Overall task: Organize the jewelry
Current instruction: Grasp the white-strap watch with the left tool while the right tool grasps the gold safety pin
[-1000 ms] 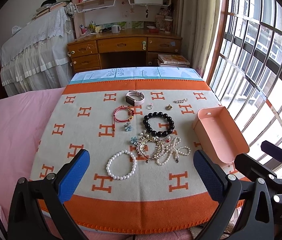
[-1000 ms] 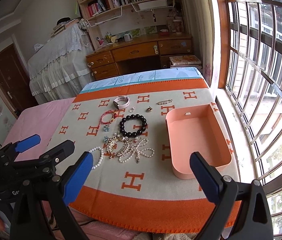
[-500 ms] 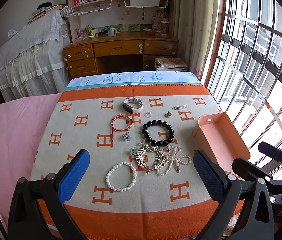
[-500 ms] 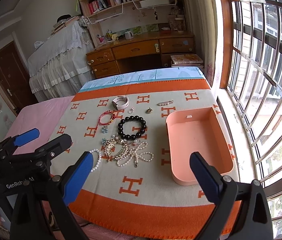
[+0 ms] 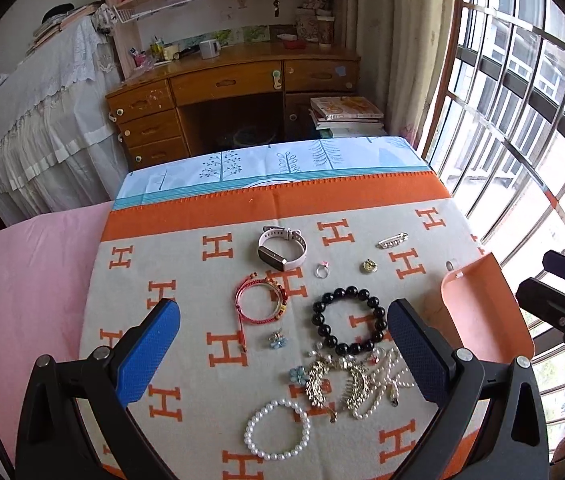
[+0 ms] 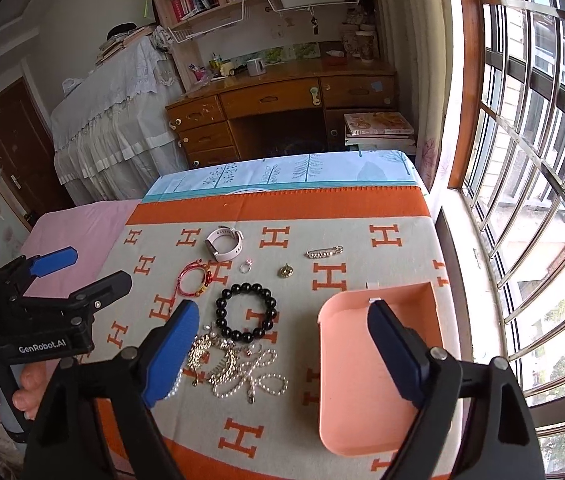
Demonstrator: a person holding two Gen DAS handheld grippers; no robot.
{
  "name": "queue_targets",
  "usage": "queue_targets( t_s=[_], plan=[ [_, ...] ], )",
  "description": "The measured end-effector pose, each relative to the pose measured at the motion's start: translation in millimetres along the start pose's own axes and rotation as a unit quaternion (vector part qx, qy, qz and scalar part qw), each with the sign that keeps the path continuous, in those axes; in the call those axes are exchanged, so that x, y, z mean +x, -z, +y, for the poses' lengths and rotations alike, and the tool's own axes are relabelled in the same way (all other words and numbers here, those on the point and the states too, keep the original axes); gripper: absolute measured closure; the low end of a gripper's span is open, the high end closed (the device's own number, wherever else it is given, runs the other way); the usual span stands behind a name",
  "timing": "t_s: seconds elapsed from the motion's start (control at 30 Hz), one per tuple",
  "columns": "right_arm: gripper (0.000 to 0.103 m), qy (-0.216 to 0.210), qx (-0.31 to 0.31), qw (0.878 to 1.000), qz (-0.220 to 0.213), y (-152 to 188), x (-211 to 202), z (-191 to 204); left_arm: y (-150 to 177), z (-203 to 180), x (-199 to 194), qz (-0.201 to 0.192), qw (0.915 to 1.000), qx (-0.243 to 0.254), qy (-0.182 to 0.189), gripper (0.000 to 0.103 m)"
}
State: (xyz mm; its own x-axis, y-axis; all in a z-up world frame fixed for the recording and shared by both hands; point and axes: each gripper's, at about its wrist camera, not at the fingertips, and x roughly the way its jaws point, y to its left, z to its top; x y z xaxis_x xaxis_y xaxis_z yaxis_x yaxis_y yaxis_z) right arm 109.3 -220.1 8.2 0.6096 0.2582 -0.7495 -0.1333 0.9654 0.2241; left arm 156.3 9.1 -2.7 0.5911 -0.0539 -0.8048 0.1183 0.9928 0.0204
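Note:
Jewelry lies on an orange and beige H-pattern blanket [image 5: 186,280]: a white watch [image 5: 281,247], a red cord bracelet [image 5: 260,305], a black bead bracelet [image 5: 348,320], a white pearl bracelet [image 5: 277,429], a tangle of gold pieces and pearls [image 5: 352,382], a ring [image 5: 321,270], a gold charm [image 5: 368,266] and a silver pin [image 5: 392,241]. A pink tray [image 6: 366,384] sits empty at the right. My left gripper [image 5: 284,356] is open above the pile. My right gripper [image 6: 282,354] is open, its right finger over the tray.
The blanket covers a bed with a pink sheet [image 5: 18,280] on the left. A wooden desk [image 5: 234,92] and bookshelves stand beyond. A barred window [image 5: 522,120] runs close along the right. Two small blue flower pieces [image 5: 278,339] lie among the jewelry.
Both grippers have moved forward and lower over the blanket. The jewelry and tray now look closer. Both stay open and nothing has been picked up.

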Motion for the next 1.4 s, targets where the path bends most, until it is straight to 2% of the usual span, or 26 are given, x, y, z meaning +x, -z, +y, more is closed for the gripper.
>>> queue_targets(
  t_s=[0.17,0.27,0.33,0.43,0.47,0.53,0.67,0.83,0.93,1.07,1.17,1.23,1.3,1.4],
  plan=[
    [0.024,-0.015,0.053,0.997,0.062,-41.6,59.5,-25.9,-41.3,15.2,54.7,0.041,0.9977,-0.052,0.014,0.001],
    [0.032,-0.013,0.089,0.990,0.107,-51.5,106.4,-40.7,-56.5,17.1,84.2,0.048,0.9957,-0.077,0.017,0.006],
    [0.041,-0.014,0.117,0.983,0.139,-53.4,138.1,-50.4,-63.9,15.0,104.5,0.053,0.9942,-0.092,0.017,0.011],
    [0.053,-0.018,0.160,0.969,0.187,-48.8,181.9,-62.9,-70.3,13.2,137.0,0.080,0.9893,-0.119,0.026,0.030],
    [0.056,-0.019,0.173,0.964,0.199,-46.2,194.5,-66.6,-71.2,13.1,147.7,0.090,0.9870,-0.129,0.032,0.039],
    [0.064,-0.021,0.198,0.956,0.215,-40.4,211.6,-72.4,-71.3,12.0,165.9,0.106,0.9826,-0.147,0.042,0.044],
    [0.067,-0.019,0.222,0.949,0.221,-35.7,227.2,-76.2,-70.2,6.9,188.9,0.116,0.9789,-0.162,0.045,0.047],
    [0.074,0.013,0.210,0.956,0.203,-45.5,231.0,-72.3,-66.7,1.1,206.2,0.130,0.9758,-0.169,0.049,0.050],
    [0.089,0.066,0.157,0.965,0.197,-52.3,234.7,-61.2,-66.2,1.0,212.6,0.137,0.9735,-0.176,0.052,0.050],
    [0.092,0.115,0.077,0.974,0.181,-55.7,237.4,-43.9,-63.4,1.9,216.9,0.140,0.9727,-0.178,0.050,0.050],
    [0.093,0.105,0.067,0.977,0.176,-52.8,233.9,-44.9,-62.1,2.2,218.7,0.143,0.9727,-0.176,0.047,0.054],
    [0.097,0.082,0.075,0.978,0.176,-47.3,228.4,-49.2,-61.1,1.6,222.4,0.149,0.9719,-0.176,0.049,0.065],
    [0.097,0.058,0.079,0.980,0.172,-40.7,220.6,-50.1,-59.8,0.2,228.1,0.158,0.9701,-0.177,0.050,0.079],
    [0.097,0.043,0.074,0.983,0.165,-32.9,207.9,-50.6,-59.9,-1.8,235.5,0.163,0.9691,-0.181,0.041,0.080]
  ],
)
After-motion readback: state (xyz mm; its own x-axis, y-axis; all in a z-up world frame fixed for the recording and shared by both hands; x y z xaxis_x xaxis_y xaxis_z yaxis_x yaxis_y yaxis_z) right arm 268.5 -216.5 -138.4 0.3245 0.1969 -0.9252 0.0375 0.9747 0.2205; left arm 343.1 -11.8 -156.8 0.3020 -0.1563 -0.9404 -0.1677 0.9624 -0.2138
